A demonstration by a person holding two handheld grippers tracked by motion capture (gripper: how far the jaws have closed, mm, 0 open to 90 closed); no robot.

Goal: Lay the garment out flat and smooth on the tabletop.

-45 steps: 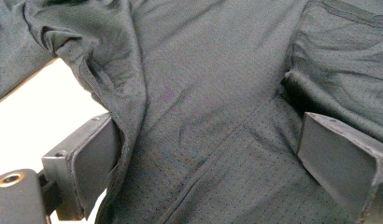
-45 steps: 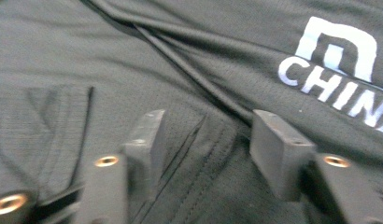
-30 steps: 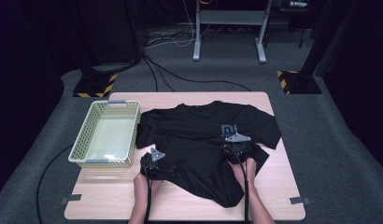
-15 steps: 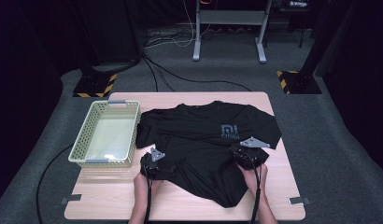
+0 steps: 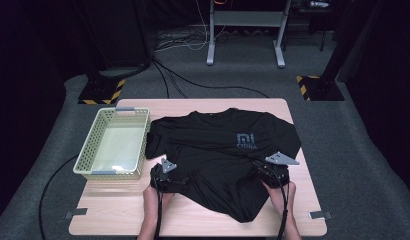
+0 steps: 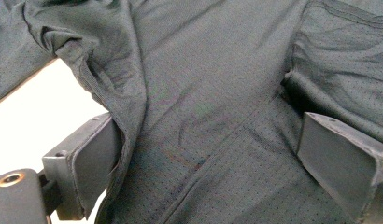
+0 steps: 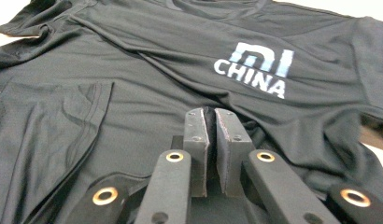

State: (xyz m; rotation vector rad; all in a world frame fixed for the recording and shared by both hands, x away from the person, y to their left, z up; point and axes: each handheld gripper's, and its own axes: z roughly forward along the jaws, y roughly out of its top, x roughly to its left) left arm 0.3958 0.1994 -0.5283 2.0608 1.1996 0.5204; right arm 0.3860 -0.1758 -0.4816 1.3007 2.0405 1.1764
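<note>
High view: a black T-shirt [image 5: 220,155] is being shown spread over the middle and right of the wooden table [image 5: 203,220], its collar toward the far edge and its hem lying askew, coming to a point near the near edge. A pale logo with the word CHINA [image 7: 255,70] is being displayed on the chest.

At the shirt's near left edge the left gripper [image 5: 165,176] is being held by a hand [image 5: 154,197] reaching in over the near edge. In the left gripper view its jaws are being kept spread wide, with shirt fabric [image 6: 203,140] lying between them and a folded seam bunching against the left jaw; whether the cloth is being touched by the jaw faces cannot be told.

At the shirt's near right side the right gripper [image 5: 273,172] is being held by the other hand [image 5: 280,197]. In the right gripper view its jaws [image 7: 210,140] are being pressed together on a ridge of the shirt fabric, just below the logo.

A pale green slatted basket [image 5: 93,150] is being left standing at the table's left edge, just beside the shirt's left sleeve. Beyond the far edge, cables [image 5: 173,82] are being seen trailing across grey carpet, beside a metal stand [image 5: 245,30] and two bases with yellow-black striping [image 5: 100,91].
</note>
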